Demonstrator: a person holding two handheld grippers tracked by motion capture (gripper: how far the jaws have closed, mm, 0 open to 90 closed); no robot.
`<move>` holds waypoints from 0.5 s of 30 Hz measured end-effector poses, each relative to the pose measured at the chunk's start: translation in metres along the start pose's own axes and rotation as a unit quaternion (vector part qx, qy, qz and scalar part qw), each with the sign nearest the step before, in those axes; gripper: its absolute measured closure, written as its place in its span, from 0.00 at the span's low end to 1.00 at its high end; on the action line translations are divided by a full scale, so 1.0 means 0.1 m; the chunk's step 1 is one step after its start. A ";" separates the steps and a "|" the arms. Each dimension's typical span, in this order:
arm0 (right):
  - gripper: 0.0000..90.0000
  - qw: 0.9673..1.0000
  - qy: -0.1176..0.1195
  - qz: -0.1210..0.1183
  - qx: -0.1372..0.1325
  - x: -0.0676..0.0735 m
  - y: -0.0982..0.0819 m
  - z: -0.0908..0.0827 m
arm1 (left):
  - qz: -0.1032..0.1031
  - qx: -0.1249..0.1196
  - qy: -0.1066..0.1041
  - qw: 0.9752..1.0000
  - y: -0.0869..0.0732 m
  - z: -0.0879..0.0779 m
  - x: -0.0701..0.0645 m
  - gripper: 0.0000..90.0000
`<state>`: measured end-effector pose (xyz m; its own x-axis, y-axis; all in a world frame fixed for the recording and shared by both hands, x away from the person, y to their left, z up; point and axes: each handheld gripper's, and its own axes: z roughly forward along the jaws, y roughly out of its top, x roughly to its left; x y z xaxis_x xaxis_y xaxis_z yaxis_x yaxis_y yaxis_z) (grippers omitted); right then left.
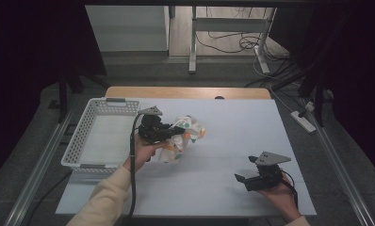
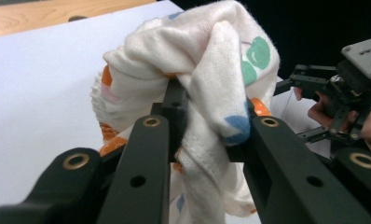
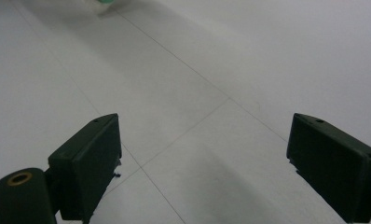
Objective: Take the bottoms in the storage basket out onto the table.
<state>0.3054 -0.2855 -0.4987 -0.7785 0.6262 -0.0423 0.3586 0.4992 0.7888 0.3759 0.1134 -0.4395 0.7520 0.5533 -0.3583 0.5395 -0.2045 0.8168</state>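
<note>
White table (image 1: 232,188); left gripper (image 1: 178,130) clamps patterned cloth (image 1: 188,134).

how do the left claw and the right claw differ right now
The left claw is shut on the patterned cloth, bunched between its jaws; the right claw stands open with nothing between its jaws. The left claw holds the cloth beside the white basket; the right claw sits low at the near right of the white table. Both are black and hand-held.
</note>
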 end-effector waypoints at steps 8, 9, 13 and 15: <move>0.11 1.000 0.000 0.002 -0.001 0.00 0.00 -0.01 | -0.005 0.028 0.007 1.000 -0.07 0.17 0.04 0.83; 0.11 1.000 0.000 0.002 -0.001 0.00 0.00 -0.01 | -0.005 0.031 0.007 0.999 -0.08 0.19 0.05 0.83; 0.11 1.000 0.000 0.001 -0.001 0.00 0.00 -0.01 | -0.008 0.043 0.015 0.999 -0.12 0.27 0.05 0.83; 0.11 1.000 0.000 0.000 -0.001 0.00 0.00 -0.01 | -0.010 0.049 0.015 0.999 -0.14 0.32 0.05 0.83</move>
<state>0.3052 -0.2861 -0.4986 -0.7785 0.6262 -0.0416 0.3579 0.4974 0.7902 0.3841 0.0937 -0.4676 0.7295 0.5821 -0.3592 0.5902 -0.2705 0.7606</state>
